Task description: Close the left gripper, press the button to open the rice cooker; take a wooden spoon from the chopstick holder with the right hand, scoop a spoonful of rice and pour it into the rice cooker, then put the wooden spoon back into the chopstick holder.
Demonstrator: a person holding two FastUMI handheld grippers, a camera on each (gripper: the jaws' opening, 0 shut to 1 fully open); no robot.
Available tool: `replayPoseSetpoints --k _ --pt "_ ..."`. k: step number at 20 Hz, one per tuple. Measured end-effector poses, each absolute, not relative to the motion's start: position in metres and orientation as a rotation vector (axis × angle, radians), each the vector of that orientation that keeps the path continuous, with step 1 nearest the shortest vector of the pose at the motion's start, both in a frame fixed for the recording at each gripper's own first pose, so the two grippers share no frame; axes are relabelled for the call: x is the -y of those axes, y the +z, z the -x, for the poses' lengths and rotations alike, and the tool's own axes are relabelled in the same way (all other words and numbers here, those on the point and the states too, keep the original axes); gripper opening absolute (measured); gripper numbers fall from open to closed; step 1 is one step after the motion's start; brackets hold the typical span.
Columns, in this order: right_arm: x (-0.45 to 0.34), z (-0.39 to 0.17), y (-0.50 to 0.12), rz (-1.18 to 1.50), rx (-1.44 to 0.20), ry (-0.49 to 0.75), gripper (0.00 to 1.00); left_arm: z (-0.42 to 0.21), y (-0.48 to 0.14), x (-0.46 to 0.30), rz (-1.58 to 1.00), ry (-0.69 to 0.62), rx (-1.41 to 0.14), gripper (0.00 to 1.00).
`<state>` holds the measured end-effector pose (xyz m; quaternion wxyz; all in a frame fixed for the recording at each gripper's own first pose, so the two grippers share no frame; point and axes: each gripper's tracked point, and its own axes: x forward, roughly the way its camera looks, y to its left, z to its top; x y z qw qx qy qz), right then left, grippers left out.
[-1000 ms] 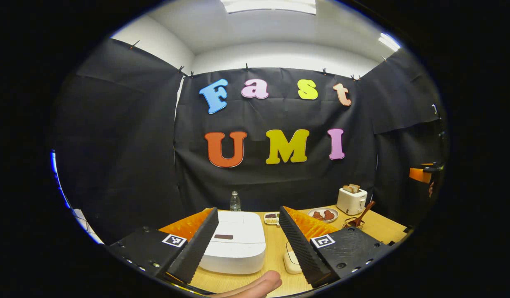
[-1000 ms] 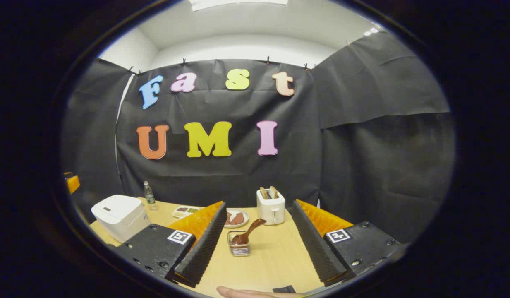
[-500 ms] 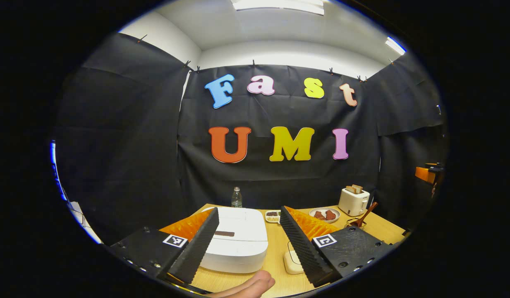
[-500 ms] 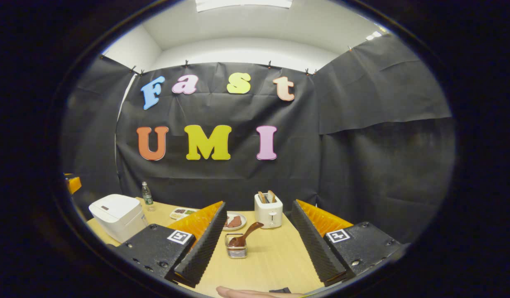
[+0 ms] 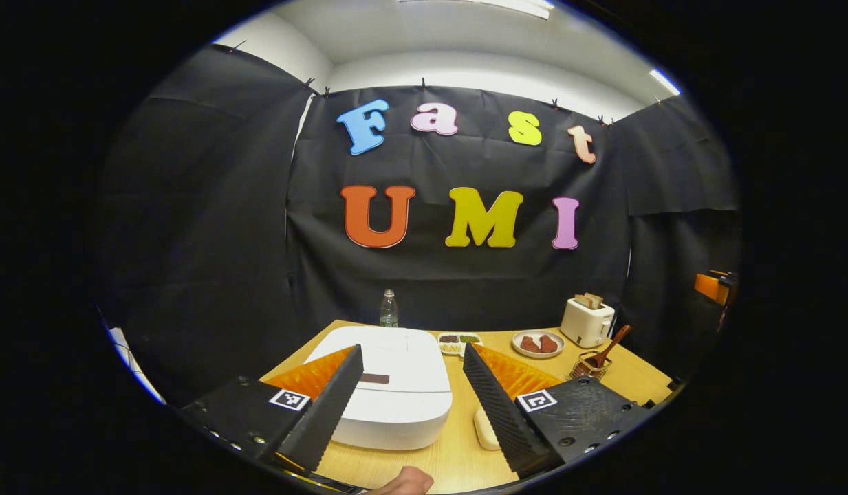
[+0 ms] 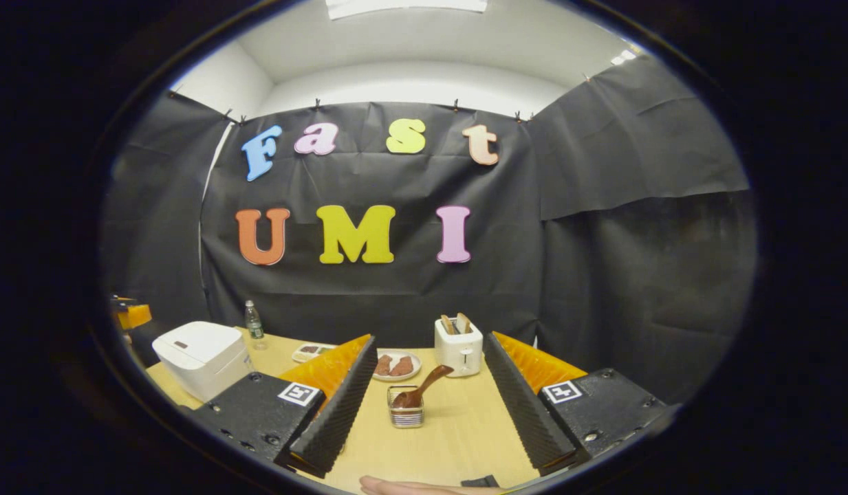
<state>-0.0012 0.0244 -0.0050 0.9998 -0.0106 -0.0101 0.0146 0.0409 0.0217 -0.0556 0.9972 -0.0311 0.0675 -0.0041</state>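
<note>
Sitting right in front of my left gripper (image 5: 410,405) is the rice cooker (image 5: 389,388), white, lid down, on the near-left part of the wooden table (image 5: 458,460). The dark strip on its lid faces me between my two fingers, which are spread wide apart with nothing in them and not touching the cooker.

My right gripper (image 6: 430,405) is spread wide too, also holding nothing. Framed between its fingers is the chopstick holder (image 6: 405,414), a little wire basket standing on the table, with the wooden spoon (image 6: 424,387) stuck in it, handle leaning up to the right. In the left gripper view the same holder (image 5: 587,366) and spoon (image 5: 613,342) sit off to the right, well apart from the cooker.

Behind the holder there's a white toaster (image 6: 458,346) with bread slices poking out, and just beside it a small plate (image 6: 394,365) with some brown pieces on it. A divided snack tray (image 5: 458,340) sits behind the cooker, and a water bottle (image 5: 388,309) stands at the back edge against the black cloth. There's also a small cream pad thing (image 5: 487,430) on the table just right of the cooker, partly hidden by my finger, can't tell what it is. A bit of my hand (image 5: 406,481) pokes in at the bottom.
</note>
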Motion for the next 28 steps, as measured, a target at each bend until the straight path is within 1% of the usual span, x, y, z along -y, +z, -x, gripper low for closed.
replayPoseSetpoints --k 1,2,3,4,5,6,7,8,9,10,12,13,14,15,16,17,19,23,25,28 --pt "-0.023 -0.001 -0.009 0.014 0.01 0.026 0.96 -0.044 -0.06 -0.025 0.056 0.001 -0.151 0.94" --pt "-0.023 -0.003 -0.012 0.006 -0.001 0.025 1.0 -0.047 -0.066 -0.027 0.046 0.0 -0.167 0.93" --pt "-0.023 -0.006 -0.016 -0.002 -0.009 0.025 1.0 -0.051 -0.071 -0.028 0.038 -0.002 -0.181 0.88" --pt "-0.023 -0.008 -0.018 -0.006 -0.015 0.027 1.0 -0.055 -0.073 -0.029 0.038 -0.005 -0.193 0.84" --pt "-0.022 -0.01 -0.021 -0.007 -0.02 0.028 1.0 -0.058 -0.076 -0.029 0.049 -0.005 -0.204 0.76" --pt "-0.021 -0.012 -0.022 -0.005 -0.021 0.026 1.0 -0.062 -0.078 -0.03 0.067 -0.007 -0.213 0.71" --pt "-0.018 -0.013 -0.024 -0.004 -0.022 0.021 1.0 -0.066 -0.078 -0.031 0.09 -0.011 -0.219 0.62" --pt "-0.016 -0.014 -0.026 -0.005 -0.023 0.018 1.0 -0.069 -0.08 -0.033 0.111 -0.009 -0.226 0.57" --pt "-0.016 -0.014 -0.03 -0.008 -0.028 0.019 1.0 -0.072 -0.08 -0.036 0.116 0.001 -0.227 0.48" --pt "-0.018 -0.013 -0.035 -0.009 -0.034 0.027 1.0 -0.074 -0.078 -0.042 0.106 0.012 -0.221 0.46" --pt "-0.018 -0.012 -0.04 -0.008 -0.033 0.036 1.0 -0.079 -0.078 -0.046 0.104 0.01 -0.222 0.34" --pt "-0.015 -0.012 -0.042 -0.005 -0.028 0.03 1.0 -0.08 -0.078 -0.048 0.101 0.01 -0.227 0.22" --pt "-0.012 -0.012 -0.043 -0.002 -0.023 0.024 0.96 -0.082 -0.081 -0.051 0.087 0.017 -0.237 0.17" --pt "-0.012 -0.011 -0.046 -0.002 -0.022 0.022 1.0 -0.083 -0.086 -0.054 0.071 0.022 -0.253 0.14" --pt "-0.013 -0.01 -0.048 -0.007 -0.023 0.026 1.0 -0.084 -0.086 -0.055 0.058 0.026 -0.263 0.14" --pt "-0.015 -0.01 -0.05 -0.013 -0.025 0.032 1.0 -0.1 -0.091 -0.058 0.055 0.036 -0.268 0.15" --pt "-0.016 -0.009 -0.054 -0.021 -0.027 0.048 1.0 -0.099 -0.1 -0.058 0.056 0.044 -0.294 0.0" --pt "-0.012 -0.01 -0.06 -0.01 -0.021 0.048 1.0 -0.098 -0.124 -0.065 0.029 0.069 -0.385 0.0" --pt "-0.009 -0.013 -0.065 -0.009 -0.016 0.051 1.0 -0.103 -0.134 -0.059 0.024 0.054 -0.41 0.0" --pt "-0.005 -0.018 -0.088 -0.027 -0.046 0.058 1.0 -0.114 -0.147 -0.066 0.025 0.068 -0.442 0.0"
